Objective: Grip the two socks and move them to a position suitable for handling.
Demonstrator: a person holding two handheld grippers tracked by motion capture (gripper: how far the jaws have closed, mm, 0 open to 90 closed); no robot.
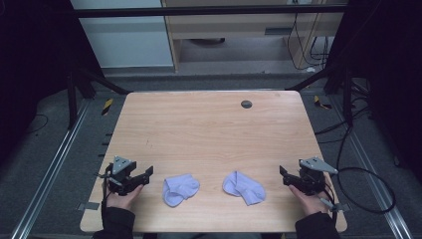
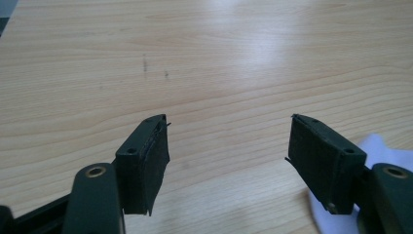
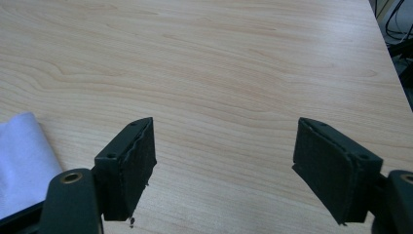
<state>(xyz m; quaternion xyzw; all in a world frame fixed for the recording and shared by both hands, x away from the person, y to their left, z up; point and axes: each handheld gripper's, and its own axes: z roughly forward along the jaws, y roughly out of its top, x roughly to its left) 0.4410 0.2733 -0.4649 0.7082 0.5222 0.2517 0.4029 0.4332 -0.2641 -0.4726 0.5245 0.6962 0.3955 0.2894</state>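
High view shows the left gripper (image 1: 145, 175) and right gripper (image 1: 284, 174) both spread wide and empty, flanking two pale lilac socks (image 1: 180, 189) (image 1: 244, 187) lying apart near the table's (image 1: 209, 129) front edge, so I judge grasping hasn't begun and each must reach inward to its nearer sock.

Wooden table (image 1: 209, 134), dark round grommet (image 1: 246, 104), cables on floor (image 1: 366, 186)

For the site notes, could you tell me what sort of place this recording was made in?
Probably a lab or office workroom set up for recording: a wooden table inside a black frame, floor rails, loose cables on grey carpet, and office cabinets behind.
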